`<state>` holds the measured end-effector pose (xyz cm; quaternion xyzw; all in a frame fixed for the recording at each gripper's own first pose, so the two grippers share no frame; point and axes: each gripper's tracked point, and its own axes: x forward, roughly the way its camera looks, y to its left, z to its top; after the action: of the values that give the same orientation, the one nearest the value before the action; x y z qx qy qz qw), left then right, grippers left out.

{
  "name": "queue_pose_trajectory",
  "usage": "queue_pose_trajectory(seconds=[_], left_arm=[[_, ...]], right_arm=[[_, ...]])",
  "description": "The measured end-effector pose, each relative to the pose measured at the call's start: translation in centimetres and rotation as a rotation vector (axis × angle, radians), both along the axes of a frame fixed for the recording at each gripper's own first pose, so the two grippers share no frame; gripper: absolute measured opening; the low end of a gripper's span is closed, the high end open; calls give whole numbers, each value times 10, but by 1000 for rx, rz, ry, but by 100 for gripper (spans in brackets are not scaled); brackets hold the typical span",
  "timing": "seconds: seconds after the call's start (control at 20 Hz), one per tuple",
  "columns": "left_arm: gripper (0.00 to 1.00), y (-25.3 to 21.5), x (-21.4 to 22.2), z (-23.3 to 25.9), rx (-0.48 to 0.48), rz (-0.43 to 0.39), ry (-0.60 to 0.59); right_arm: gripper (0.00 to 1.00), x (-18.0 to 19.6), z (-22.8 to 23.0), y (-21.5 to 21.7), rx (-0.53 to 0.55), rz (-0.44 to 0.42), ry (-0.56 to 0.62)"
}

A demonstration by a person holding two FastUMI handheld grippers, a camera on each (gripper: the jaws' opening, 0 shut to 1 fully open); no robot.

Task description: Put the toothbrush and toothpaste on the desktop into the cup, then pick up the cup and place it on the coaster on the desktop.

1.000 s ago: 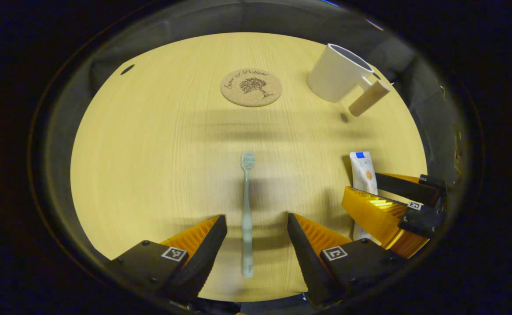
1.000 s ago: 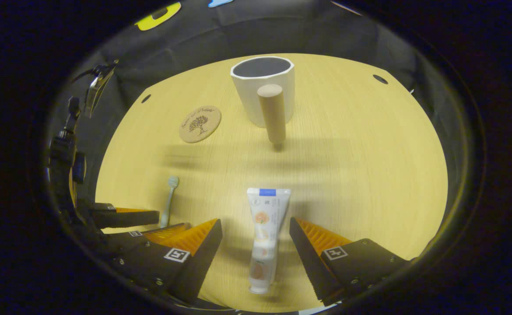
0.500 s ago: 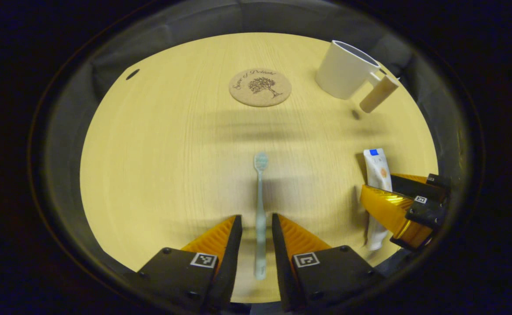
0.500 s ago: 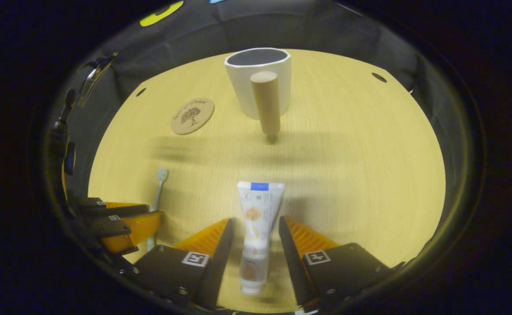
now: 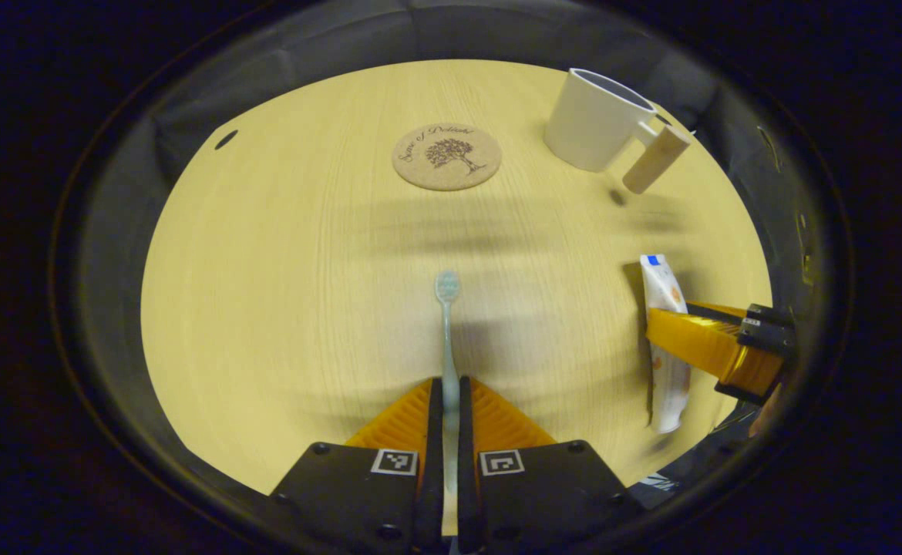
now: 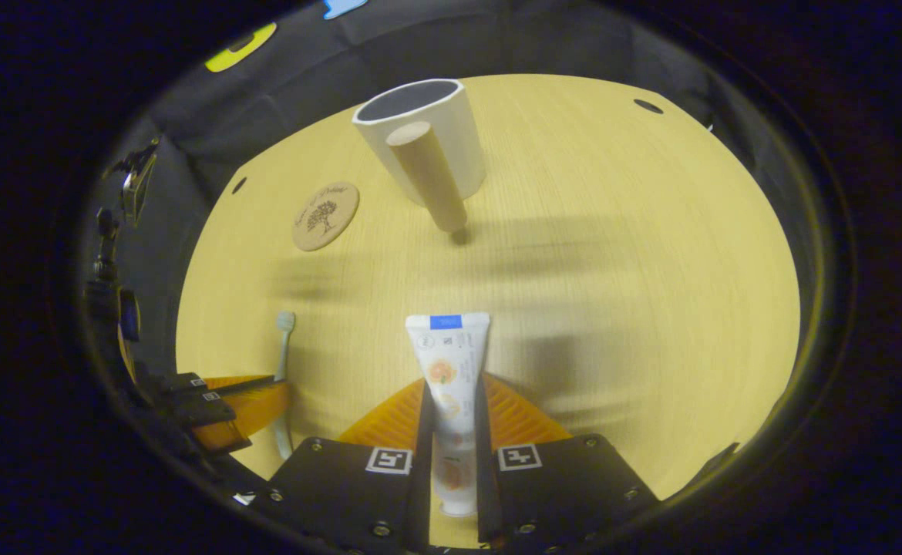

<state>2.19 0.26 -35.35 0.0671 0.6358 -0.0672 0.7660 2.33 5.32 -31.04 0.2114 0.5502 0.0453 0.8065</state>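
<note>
In the left gripper view, the left hand-held gripper (image 5: 449,401) is clenched on the handle of the pale toothbrush (image 5: 446,324), whose head points away over the wooden worktop (image 5: 281,262). In the right gripper view, the right hand-held gripper (image 6: 451,408) grips the toothpaste (image 6: 449,370) tube on both sides, cap end nearest the camera. Farther off lies the round cork coaster (image 5: 446,156), and to its right stands the white cup (image 5: 594,119) with its wooden handle, apart from the coaster.

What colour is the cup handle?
Light wood tan, a plain cylinder on the white cup; handle shows best in the right gripper view.
</note>
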Motion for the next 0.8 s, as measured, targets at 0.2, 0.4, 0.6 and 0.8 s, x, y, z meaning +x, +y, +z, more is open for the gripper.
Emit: queue_pose_trajectory(seconds=[0.2,0.4,0.6,0.8], left_arm=[[11,2,0,2,-16,-13,-24],[8,7,2,6,-42,-1,-59],[8,2,1,18,-71,22,-112],[8,1,2,38,-103,43,-192]], right_arm=[[19,1,2,-2,59,-37,-9],[18,4,7,-4,82,-46,-41],[18,6,26,0,114,-45,-111],[18,2,43,2,124,-31,-166]])
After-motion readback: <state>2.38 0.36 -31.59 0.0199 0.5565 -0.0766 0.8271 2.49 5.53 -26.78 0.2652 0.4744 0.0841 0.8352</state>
